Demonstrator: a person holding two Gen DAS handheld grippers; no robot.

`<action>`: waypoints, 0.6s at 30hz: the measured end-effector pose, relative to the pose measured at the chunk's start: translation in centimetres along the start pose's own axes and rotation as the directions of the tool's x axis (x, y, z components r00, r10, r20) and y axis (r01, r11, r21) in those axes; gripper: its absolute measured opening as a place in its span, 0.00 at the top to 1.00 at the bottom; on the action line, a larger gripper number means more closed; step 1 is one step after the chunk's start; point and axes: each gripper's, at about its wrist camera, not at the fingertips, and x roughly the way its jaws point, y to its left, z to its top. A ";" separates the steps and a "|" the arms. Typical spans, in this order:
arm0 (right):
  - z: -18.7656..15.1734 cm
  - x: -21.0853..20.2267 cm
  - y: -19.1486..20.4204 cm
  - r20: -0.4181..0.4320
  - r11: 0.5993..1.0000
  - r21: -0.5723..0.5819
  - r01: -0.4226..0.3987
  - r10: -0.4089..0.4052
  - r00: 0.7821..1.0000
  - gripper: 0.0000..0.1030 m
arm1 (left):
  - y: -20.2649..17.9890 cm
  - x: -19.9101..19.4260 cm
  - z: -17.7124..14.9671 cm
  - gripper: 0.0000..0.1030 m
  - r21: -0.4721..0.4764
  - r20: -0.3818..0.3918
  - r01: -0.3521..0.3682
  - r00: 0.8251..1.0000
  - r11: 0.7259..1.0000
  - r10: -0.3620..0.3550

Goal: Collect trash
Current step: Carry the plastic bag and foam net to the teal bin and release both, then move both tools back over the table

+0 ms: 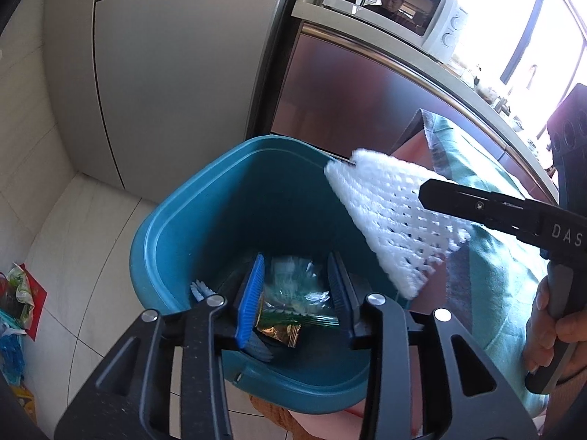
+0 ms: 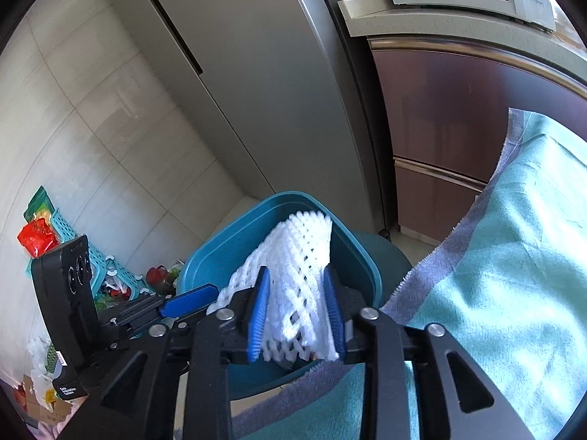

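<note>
- Trash, item one: a white foam mesh fruit sleeve (image 2: 293, 275) is sitting between the blue pads of the right gripper (image 2: 297, 315), above the open mouth of the teal plastic waste bin (image 2: 205, 267). From the left wrist view the same sleeve (image 1: 389, 216) is hanging over the bin's right rim, not yet inside.
- The right gripper's fingers are standing partly apart with the sleeve between them. The foam is lying against both pads, but whether they are pressing it or letting it go I cannot tell.
- Trash, item two: a crumpled clear, green and gold plastic wrapper (image 1: 293, 304) is showing between the fingers of the left gripper (image 1: 297, 304), which is reaching into the bin (image 1: 172, 227). Those fingers are standing apart, with gaps on both sides of the wrapper. It appears released, though I cannot tell whether it is resting on the bin floor.
- Progress, as a judgement: the wrapper is counting as deposited or nearly so, while the sleeve is awaiting its drop. Both tools are crowding the one opening, so the sleeve may be catching on the rim.
- Outstanding: on the pale tiled floor (image 2: 110, 139) at the far left, red and green packets are lying around a turquoise perforated basket (image 2: 73, 234). Whether these belong to the task I cannot say.
- Noted nearby: a teal cloth with a grey woven border (image 2: 513, 256) is lying to the right of the bin.
</note>
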 end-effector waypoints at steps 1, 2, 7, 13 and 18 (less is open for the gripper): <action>0.0 0.0 -0.1 -0.002 1.000 0.003 -0.003 0.003 1.000 0.69 | 0.1 0.0 0.0 0.66 -0.004 0.001 0.000 1.000 1.000 0.000; 0.0 0.0 -0.1 -0.001 1.000 0.006 -0.003 0.003 1.000 0.67 | 0.1 0.0 0.0 0.66 -0.007 0.000 0.000 1.000 1.000 0.000; 0.0 -0.2 -0.5 0.010 1.000 0.012 -0.011 0.010 1.000 0.64 | 0.1 -0.2 0.1 0.66 -0.011 0.012 -0.003 1.000 1.000 0.004; -0.3 -1.0 -0.9 0.026 1.000 0.020 -0.024 0.024 0.999 0.64 | -0.1 -1.4 -0.2 0.64 -0.009 0.035 0.003 0.999 1.000 -0.002; -1.2 -3.7 -0.9 0.072 1.000 -0.007 -0.029 0.030 0.997 0.62 | -1.6 -3.3 -0.2 0.57 0.026 0.080 0.015 0.997 1.000 -0.017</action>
